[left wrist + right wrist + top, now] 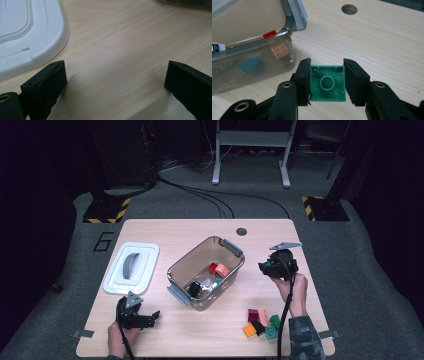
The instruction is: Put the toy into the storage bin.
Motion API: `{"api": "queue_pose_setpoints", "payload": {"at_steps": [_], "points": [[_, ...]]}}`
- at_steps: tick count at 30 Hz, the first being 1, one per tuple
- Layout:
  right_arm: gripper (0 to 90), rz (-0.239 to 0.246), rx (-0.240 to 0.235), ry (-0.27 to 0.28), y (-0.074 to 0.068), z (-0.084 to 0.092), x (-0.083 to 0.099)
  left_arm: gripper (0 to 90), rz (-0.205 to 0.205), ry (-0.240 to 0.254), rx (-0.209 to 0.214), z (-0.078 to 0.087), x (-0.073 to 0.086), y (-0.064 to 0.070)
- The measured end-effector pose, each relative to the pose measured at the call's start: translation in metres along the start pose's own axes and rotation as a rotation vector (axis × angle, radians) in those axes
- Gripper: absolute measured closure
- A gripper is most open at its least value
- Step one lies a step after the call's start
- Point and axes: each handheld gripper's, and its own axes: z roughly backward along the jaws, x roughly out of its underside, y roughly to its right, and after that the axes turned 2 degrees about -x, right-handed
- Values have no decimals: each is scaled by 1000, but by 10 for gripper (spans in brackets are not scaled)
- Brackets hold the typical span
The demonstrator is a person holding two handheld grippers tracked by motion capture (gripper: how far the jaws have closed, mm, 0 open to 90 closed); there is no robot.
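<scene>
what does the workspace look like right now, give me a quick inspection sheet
surface: light wood table with a round hole near its far edge.
job's things: clear bin holding a few blocks, its white lid lying beside it; loose pile of blocks near the front right; green block held underside up.
clutter: nothing seen.
grippers: left gripper open, low over bare wood beside the lid; right gripper shut on the green block, beside the bin.
cables: one trails from each gripper; black cables run over the floor behind the table.
surroundings: grey carpet, hazard-striped stand bases, metal frame legs.
</scene>
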Motion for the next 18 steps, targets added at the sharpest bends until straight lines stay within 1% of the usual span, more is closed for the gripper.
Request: {"api": "queue_pose_setpoints", "payload": {"at_steps": [6, 8, 10, 11, 18], "points": [[589, 24, 11, 18, -1, 2, -15, 39, -1, -3, -1, 0, 0, 0], [589, 18, 14, 21, -2, 2, -17, 39, -1, -3, -1, 0, 0, 0], [589, 28, 17, 31, -3, 3, -23, 39, -1, -3, -1, 0, 0, 0], [589, 24, 19, 33, -4, 3, -25, 39, 0, -3, -1, 0, 0, 0], [589, 52, 27, 51, -10, 5, -41, 39, 1, -3, 0, 0, 0, 0]]}}
